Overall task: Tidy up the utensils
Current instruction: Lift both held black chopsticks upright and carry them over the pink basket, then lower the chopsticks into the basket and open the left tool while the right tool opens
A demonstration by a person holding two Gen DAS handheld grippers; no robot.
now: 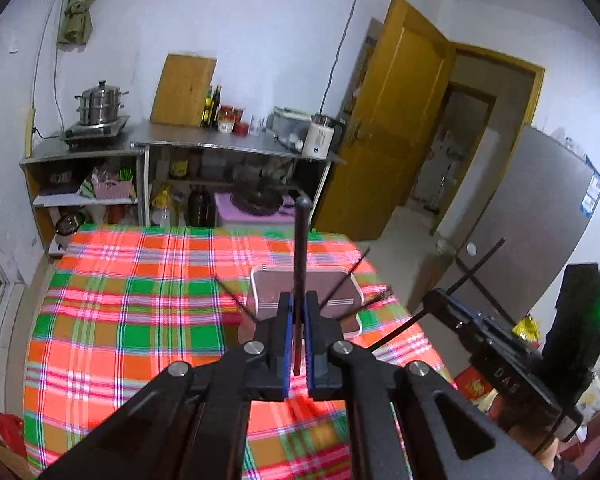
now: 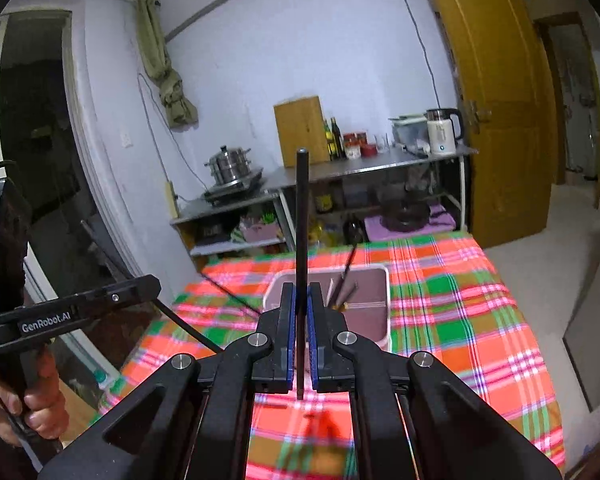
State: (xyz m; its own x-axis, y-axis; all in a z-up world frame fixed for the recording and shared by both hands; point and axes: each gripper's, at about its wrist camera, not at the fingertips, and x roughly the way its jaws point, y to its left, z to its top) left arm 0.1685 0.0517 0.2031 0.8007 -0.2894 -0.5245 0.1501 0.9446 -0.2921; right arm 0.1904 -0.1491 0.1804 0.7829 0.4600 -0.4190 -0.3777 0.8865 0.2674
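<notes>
Two grippers, left gripper (image 1: 299, 312) and right gripper (image 2: 301, 304), each clamped on an upright chopstick (image 1: 301, 264) above the utensil tray (image 2: 384, 300) on the checked cloth (image 1: 140, 300); carry step underway, lowering into tray likely next.
</notes>
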